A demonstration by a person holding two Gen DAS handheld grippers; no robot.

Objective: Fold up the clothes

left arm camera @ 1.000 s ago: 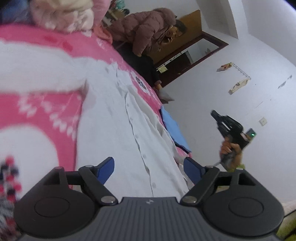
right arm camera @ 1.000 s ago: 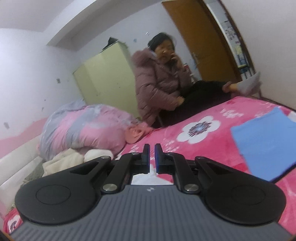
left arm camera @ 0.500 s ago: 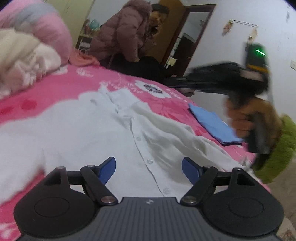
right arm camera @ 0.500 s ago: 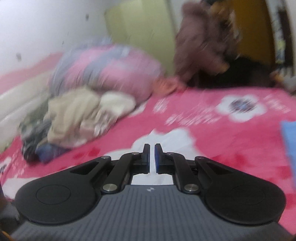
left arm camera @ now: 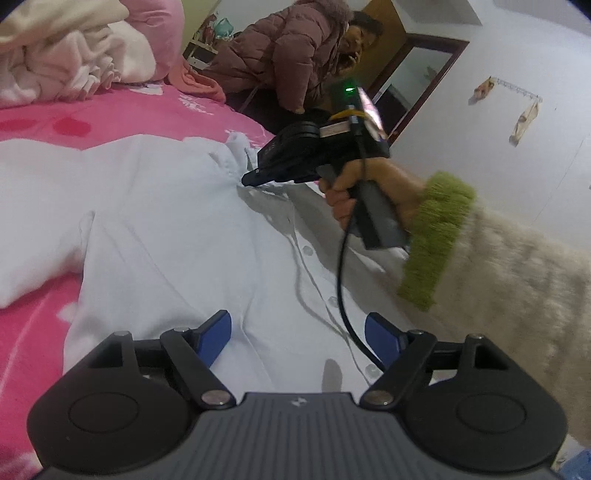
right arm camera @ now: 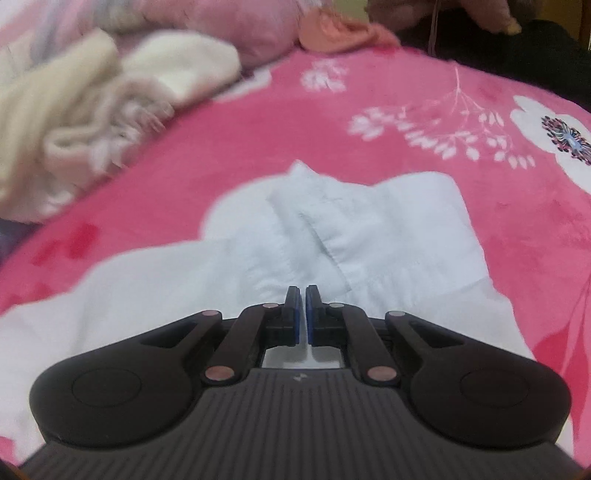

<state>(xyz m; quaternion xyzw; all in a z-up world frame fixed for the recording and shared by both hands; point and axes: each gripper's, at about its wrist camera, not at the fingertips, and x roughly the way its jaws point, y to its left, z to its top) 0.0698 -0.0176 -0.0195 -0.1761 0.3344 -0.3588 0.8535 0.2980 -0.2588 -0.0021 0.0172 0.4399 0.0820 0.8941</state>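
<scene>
A white button-up shirt (left arm camera: 177, 229) lies spread front-up on a pink flowered blanket (right arm camera: 258, 122), its collar (right arm camera: 332, 214) toward the far end of the bed. The left gripper (left arm camera: 297, 334) hovers over the lower part of the shirt with its blue-padded fingers spread wide and nothing between them. The right gripper (right arm camera: 302, 301), held in a hand (left arm camera: 354, 188) with a green-cuffed cream sleeve (left arm camera: 498, 258), points down at the collar area with its fingers pressed together; no cloth shows between the pads, though whether the tips touch the shirt is hard to judge from either view. A black cable (left arm camera: 341, 266) hangs from the right gripper's handle across the shirt's button line. A heap of cream and white laundry (right arm camera: 85, 103) sits on the blanket well apart from the shirt, beside a pink bundle (right arm camera: 236, 26). A seated person in a mauve padded coat (left arm camera: 288, 55) is at the far side of the bed.
</scene>
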